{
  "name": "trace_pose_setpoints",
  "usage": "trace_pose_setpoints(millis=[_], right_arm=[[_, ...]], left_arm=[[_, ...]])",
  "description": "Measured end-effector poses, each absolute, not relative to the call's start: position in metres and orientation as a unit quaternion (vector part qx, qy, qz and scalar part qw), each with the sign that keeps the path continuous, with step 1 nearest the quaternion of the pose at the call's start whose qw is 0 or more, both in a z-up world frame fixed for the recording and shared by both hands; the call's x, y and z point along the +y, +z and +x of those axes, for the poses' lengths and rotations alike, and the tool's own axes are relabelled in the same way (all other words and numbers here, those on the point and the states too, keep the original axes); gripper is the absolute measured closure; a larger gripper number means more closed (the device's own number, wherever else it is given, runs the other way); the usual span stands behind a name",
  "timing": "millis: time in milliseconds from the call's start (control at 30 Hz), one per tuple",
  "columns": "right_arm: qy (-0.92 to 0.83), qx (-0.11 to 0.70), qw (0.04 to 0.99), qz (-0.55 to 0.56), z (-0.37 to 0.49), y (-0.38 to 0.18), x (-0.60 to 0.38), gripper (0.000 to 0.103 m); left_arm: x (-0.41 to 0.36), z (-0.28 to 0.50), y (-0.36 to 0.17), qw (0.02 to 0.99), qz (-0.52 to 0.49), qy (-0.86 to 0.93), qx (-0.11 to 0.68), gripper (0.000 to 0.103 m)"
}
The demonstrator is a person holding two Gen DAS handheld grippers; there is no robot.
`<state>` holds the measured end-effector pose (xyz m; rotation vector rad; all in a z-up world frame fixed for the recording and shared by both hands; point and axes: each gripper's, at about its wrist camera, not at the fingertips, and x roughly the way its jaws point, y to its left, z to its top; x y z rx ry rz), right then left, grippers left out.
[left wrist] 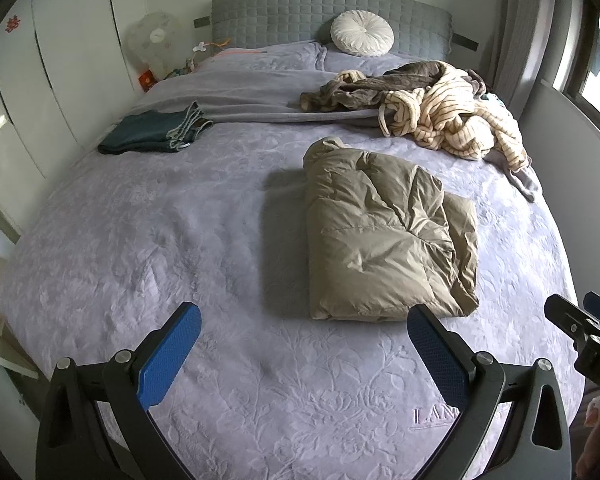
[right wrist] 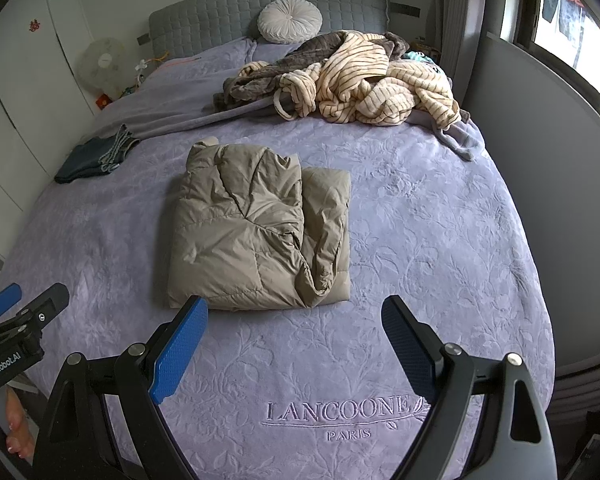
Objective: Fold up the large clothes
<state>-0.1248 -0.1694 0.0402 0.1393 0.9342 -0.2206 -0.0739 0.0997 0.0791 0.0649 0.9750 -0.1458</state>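
A beige puffer jacket (left wrist: pixel 384 232) (right wrist: pixel 256 228) lies folded into a compact block on the lavender bedspread (left wrist: pixel 180 240) (right wrist: pixel 420 220). My left gripper (left wrist: pixel 304 320) hovers open just short of the jacket's near edge, nothing between its blue pads. My right gripper (right wrist: pixel 294 312) is also open and empty, its left pad close to the jacket's near edge. Each gripper shows at the side of the other's view. A heap of unfolded clothes, a striped cream robe (left wrist: pixel 456 120) (right wrist: pixel 372 80) over a brown garment, lies at the far right of the bed.
A folded dark green garment (left wrist: pixel 156 132) (right wrist: pixel 92 156) rests at the bed's left side. A round white cushion (left wrist: pixel 362 34) (right wrist: pixel 290 20) leans on the grey headboard. Wardrobe doors and a fan stand at left, a grey wall and window at right.
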Motion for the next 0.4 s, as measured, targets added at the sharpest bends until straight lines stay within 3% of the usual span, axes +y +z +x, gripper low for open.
trace_pose_setpoints(millis=[400], right_arm=[[-0.106,0.449,0.885,0.067,-0.1254,0.0391,-0.1682,0.013]], left_arm=[[0.0945,-0.0748,0.0797,0.881,0.033,-0.069,0.467,0.0]])
